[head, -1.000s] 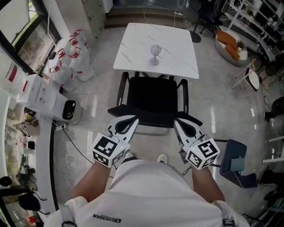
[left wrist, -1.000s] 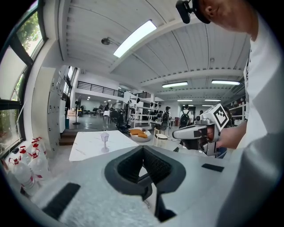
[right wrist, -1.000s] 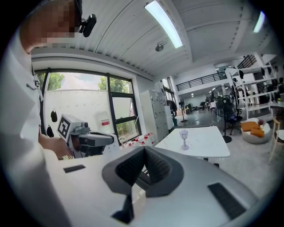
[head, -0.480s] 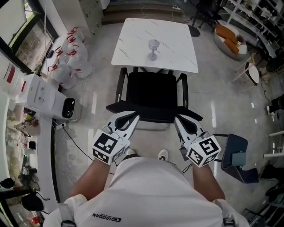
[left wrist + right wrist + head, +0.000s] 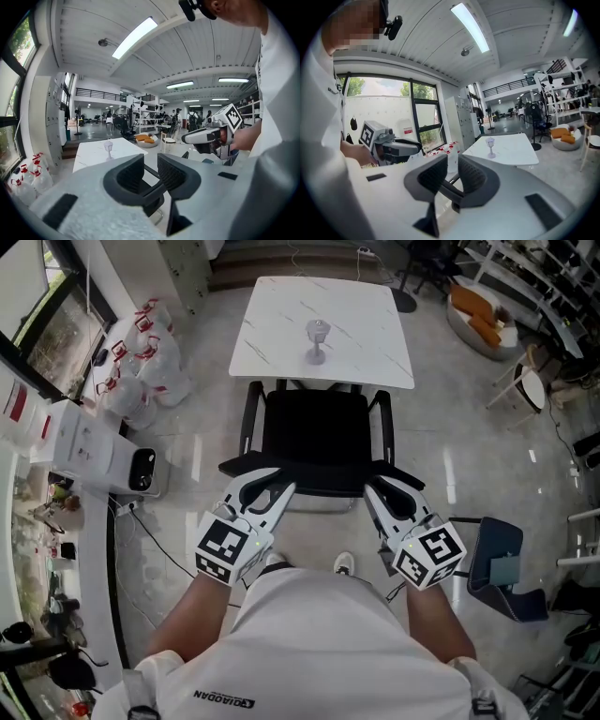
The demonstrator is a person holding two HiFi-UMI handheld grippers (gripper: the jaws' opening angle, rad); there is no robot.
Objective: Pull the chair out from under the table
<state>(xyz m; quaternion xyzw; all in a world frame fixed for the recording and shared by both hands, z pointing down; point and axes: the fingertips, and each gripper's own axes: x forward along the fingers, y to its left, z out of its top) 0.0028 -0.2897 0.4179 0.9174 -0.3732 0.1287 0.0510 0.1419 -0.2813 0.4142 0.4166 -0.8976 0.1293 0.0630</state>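
- In front of the white marble table (image 5: 281,329), the black chair (image 5: 314,437) stands with nearly its whole seat clear of the tabletop. Only its far end meets the table's near edge, and its back faces the person.
- A stemmed glass (image 5: 317,338) stands upright near the middle of the table.
- The left gripper (image 5: 279,484) sits at the left end of the chair's backrest. Its jaws have just been opening and now stand partly apart. The dark top edge of the backrest runs through the gap, and the pads are not pressing on it.
- The right gripper (image 5: 375,486) sits at the right end of the same backrest. Its jaws have also just been opening to a narrow gap, and the backrest edge lies loose between them.
- Both grippers point forward and slightly down, side by side and well apart.
- White bags with red handles (image 5: 141,362) sit on the floor to the left of the table.
- A blue chair (image 5: 502,568) stands off to the right.
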